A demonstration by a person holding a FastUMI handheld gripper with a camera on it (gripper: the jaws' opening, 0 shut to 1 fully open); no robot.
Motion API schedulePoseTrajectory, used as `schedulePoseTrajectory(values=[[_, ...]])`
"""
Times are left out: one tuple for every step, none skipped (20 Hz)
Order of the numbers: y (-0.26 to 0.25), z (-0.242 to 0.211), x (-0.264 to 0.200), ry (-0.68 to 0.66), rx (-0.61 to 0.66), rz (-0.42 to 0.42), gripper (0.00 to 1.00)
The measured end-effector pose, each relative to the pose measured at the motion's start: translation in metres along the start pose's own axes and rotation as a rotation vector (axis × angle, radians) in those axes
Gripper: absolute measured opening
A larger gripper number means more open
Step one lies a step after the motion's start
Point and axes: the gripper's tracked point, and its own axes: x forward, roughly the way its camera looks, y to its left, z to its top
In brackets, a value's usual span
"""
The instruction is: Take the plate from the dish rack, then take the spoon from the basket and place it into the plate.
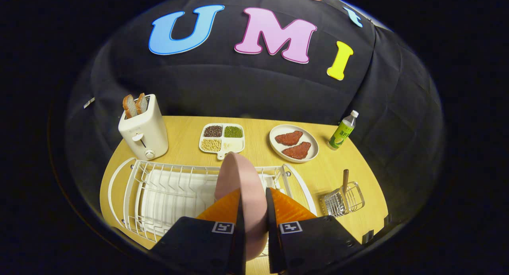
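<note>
A pink plate [238,179] stands on edge between my two fingers, and my gripper [253,209] is shut on its rim. The plate sits over the right part of the white wire dish rack [159,191]; I cannot tell whether it still rests in the rack's slots. To the right of the rack stands a small wire basket [342,199] with the brown handle of the spoon [345,179] sticking up out of it. The spoon's bowl is hidden inside the basket.
On the wooden table [326,167] beyond the rack: a white toaster [144,132] with two bread slices, a divided tray of beans and grains [222,138], a white plate with two red meat pieces [294,144], and a green-labelled bottle [342,132] at the far right.
</note>
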Motion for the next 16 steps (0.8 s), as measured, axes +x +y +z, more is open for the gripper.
schedulePoseTrajectory(values=[[-0.001,0.006,-0.002,-0.026,-0.027,-0.014,0.26],[-0.002,0.012,-0.002,-0.052,-0.058,-0.025,0.26],[-0.001,0.017,-0.003,-0.075,-0.088,-0.033,0.26],[-0.001,0.02,-0.004,-0.09,-0.113,-0.042,0.26],[-0.003,0.021,-0.005,-0.097,-0.127,-0.052,0.26],[-0.006,0.022,-0.006,-0.097,-0.129,-0.065,0.26],[-0.009,0.021,-0.006,-0.097,-0.123,-0.077,0.26],[-0.013,0.022,-0.006,-0.099,-0.112,-0.087,0.26],[-0.02,0.024,-0.004,-0.105,-0.103,-0.102,0.26],[-0.026,0.028,-0.006,-0.113,-0.093,-0.106,0.24],[-0.028,0.029,-0.005,-0.113,-0.085,-0.099,0.24],[-0.028,0.027,-0.004,-0.099,-0.075,-0.085,0.23],[-0.031,0.024,-0.003,-0.083,-0.055,-0.073,0.22],[-0.031,0.022,-0.004,-0.072,-0.029,-0.054,0.22],[-0.03,0.021,-0.003,-0.062,0.002,-0.023,0.22],[-0.03,0.019,-0.004,-0.056,0.03,0.011,0.21]])
